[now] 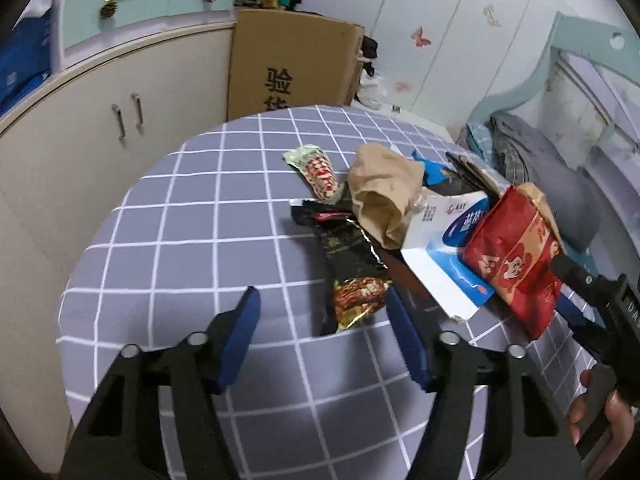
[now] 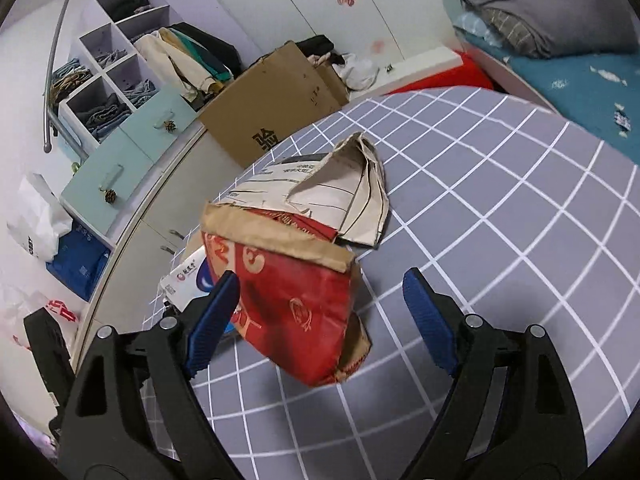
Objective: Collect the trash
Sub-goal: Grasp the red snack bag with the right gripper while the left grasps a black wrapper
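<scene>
A round table (image 1: 168, 248) covered with a grey cloth crossed by white grid lines. Litter lies in a loose heap on its right half, reaching toward the right edge. A green and red wrapper (image 1: 316, 172) lies nearest the far edge. Beside it sits a crumpled brown bag (image 1: 384, 196), overlapping a black wrapper (image 1: 348, 248) that stretches toward the near edge. A white and blue box (image 1: 444, 248) lies to their right, with a red bag (image 1: 516, 268) resting against it.

cardboard box (image 1: 292, 60): printed black character 验 | red bag (image 1: 516, 264), white-blue carton (image 1: 444, 236): print unreadable
</scene>
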Demonstrator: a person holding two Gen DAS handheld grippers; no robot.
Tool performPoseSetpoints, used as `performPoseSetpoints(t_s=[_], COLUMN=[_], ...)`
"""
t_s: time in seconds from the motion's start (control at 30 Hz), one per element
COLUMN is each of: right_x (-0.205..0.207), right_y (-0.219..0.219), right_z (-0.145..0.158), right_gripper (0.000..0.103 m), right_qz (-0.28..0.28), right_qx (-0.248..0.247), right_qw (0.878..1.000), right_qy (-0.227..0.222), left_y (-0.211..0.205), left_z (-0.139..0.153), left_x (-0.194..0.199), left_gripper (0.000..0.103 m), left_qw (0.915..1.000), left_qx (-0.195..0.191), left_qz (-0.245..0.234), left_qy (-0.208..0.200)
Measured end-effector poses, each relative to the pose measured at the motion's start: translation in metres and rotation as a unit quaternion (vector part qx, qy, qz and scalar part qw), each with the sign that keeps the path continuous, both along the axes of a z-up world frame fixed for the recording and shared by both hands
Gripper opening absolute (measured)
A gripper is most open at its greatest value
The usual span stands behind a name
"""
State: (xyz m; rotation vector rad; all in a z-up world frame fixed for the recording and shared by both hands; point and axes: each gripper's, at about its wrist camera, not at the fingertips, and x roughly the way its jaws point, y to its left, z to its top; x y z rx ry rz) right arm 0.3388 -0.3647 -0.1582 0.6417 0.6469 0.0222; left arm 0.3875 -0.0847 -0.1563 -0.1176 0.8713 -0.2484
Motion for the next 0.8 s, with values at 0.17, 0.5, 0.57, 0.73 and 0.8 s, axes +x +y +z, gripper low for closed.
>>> performPoseSetpoints(t_s=[0.17,0.5,0.57,0.73,0.8], right_x=[0.009,-0.022,-0.033,-0.054,-0.063], right_y=[-0.002,0.008,0.011,0.025,0.032], right_z=[-0.003,0.015,0.022,0.041,0.050], right_gripper=[0.071,0.024,0.023,0.022,0.022], right_qz=[0.024,0.042,0.039,0.045,0.046], right_qx=[0.022,0.016,0.012,-0.006,-0.011], right_qw=[0.999,0.998,0.997,0.995,0.993], right_qy=[0.003,-0.051,-0.063,-0.094,-0.108], left_y=[-0.005,0.006,0.016,0.039,0.052], left_z=[-0.002,0.004,0.007,0.017,0.023], left_x=[0.008,-0.011,-0.018,-0.039,-0.050], left_gripper=[0.022,0.001,0.000,0.000,0.000], left_qw=[0.9999,0.9994,0.9992,0.9983,0.9979], left_qx=[-0.007,-0.022,-0.033,-0.055,-0.061], left_qz=[-0.014,-0.028,-0.023,-0.014,-0.007], left_qy=[0.002,-0.002,-0.002,-0.011,-0.020])
